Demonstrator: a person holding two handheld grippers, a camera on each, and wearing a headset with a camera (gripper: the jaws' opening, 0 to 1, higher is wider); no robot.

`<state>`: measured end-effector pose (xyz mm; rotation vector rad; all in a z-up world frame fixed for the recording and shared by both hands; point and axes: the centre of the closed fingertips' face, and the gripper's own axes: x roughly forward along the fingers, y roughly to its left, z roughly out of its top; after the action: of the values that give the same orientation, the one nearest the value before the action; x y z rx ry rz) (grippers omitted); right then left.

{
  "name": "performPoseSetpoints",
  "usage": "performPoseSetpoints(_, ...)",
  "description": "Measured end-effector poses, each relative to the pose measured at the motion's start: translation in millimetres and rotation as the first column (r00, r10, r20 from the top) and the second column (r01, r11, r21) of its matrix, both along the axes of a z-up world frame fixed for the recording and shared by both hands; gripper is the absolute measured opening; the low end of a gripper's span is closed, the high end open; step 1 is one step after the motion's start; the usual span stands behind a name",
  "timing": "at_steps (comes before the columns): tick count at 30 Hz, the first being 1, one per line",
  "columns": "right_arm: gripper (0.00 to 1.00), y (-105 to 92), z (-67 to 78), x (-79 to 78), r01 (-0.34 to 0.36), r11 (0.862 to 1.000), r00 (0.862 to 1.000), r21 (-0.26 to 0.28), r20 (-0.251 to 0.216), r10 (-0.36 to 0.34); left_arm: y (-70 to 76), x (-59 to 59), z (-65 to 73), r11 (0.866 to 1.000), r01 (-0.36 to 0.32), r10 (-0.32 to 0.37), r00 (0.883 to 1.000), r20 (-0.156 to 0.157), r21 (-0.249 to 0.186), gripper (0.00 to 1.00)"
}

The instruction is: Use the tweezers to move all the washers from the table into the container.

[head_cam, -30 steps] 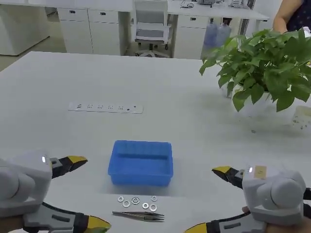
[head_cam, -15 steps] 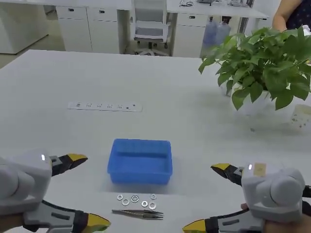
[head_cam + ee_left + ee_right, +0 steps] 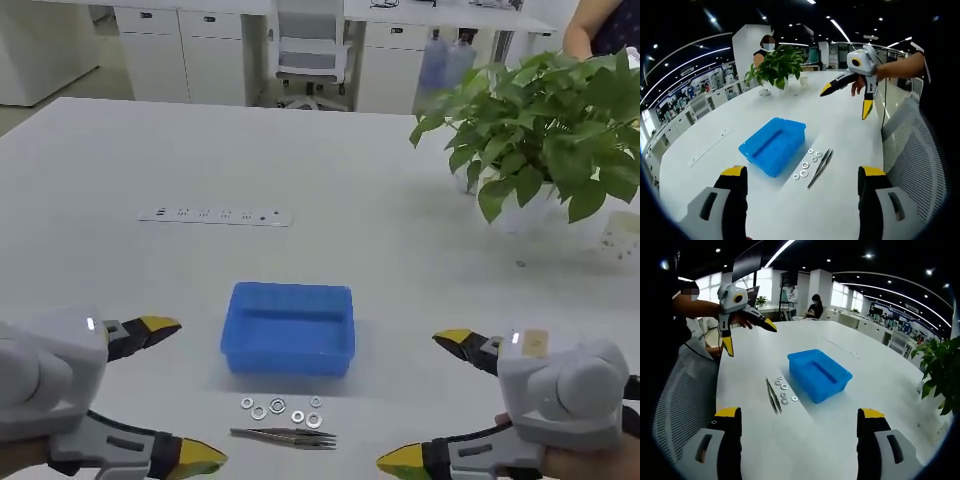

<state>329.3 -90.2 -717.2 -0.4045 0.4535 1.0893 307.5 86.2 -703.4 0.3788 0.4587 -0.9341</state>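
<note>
**A:** Where are my grippers?

**B:** Your left gripper (image 3: 185,393) is at 8 o'clock from the blue container (image 3: 288,362), and your right gripper (image 3: 422,399) is at 4 o'clock. Both are released, with the jaws spread wide and gripping nothing.

**A:** Task parts?

**B:** About six washers (image 3: 280,409) sit in a loose cluster on the white table (image 3: 400,250). They're at 6 o'clock from the container, just beside its near wall and not touching it. Every washer I can make out is outside the container. The tweezers (image 3: 285,436) lie flat at 6 o'clock from the washers, just beside them. Their long axis runs 9-to-3, and the forked end looks to point toward 3 o'clock.

**A:** What's in the way?

**B:** The washers lie between the tweezers and the container wall. Your grippers flank the tweezers, one on each side and well apart from them, with bare tabletop between.

**A:** Other stuff around?

**B:** A white power strip (image 3: 215,216) is at 11 o'clock from the container, well apart from it. A potted plant (image 3: 545,130) is at 2 o'clock, on the far side of the table. Just beside the plant, at the right edge of the head view, is a small pale object (image 3: 622,238) that's too blurred to identify. Past the table at 12 o'clock are an office chair (image 3: 312,50) and white cabinets (image 3: 165,40). A person (image 3: 600,25) stands behind the plant.
</note>
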Motion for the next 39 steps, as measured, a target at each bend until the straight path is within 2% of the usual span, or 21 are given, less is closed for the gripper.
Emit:
performPoseSetpoints(14,0.96,2.9,-1.3,3.8,-0.029,0.999,1.0,-0.026,0.006,0.029,4.9,2.2,-2.5,1.0,-0.012,0.012,1.0,-0.004,0.007,0.96)
performPoseSetpoints(18,0.93,4.2,-2.2,3.3,-0.051,0.998,0.999,-0.037,0.01,0.052,5.2,1.6,-7.9,0.999,0.005,-0.005,1.0,-0.006,0.035,0.91)
performPoseSetpoints(22,0.91,6.8,-3.8,3.9,-0.066,0.997,0.998,-0.049,0.016,0.067,2.9,1.5,-10.9,0.998,0.023,-0.024,1.0,0.012,0.061,0.86)
performPoseSetpoints(32,0.78,20.9,-14.7,1.4,-0.115,0.99,0.993,-0.083,0.023,0.118,-2.7,-1.1,-24.7,0.992,0.074,-0.074,0.997,-0.005,0.103,0.73)
performPoseSetpoints(36,0.72,27.5,-18.6,0.6,-0.138,0.987,0.99,-0.079,0.02,0.14,-3.9,-2.1,-31.4,0.989,0.095,-0.094,0.995,-0.016,0.115,0.66)
performPoseSetpoints(39,0.67,31.6,-26.1,-2.1,-0.178,0.978,0.983,-0.113,0.015,0.181,-1.8,-2.1,-38.5,0.983,0.111,-0.107,0.994,-0.034,0.146,0.61)
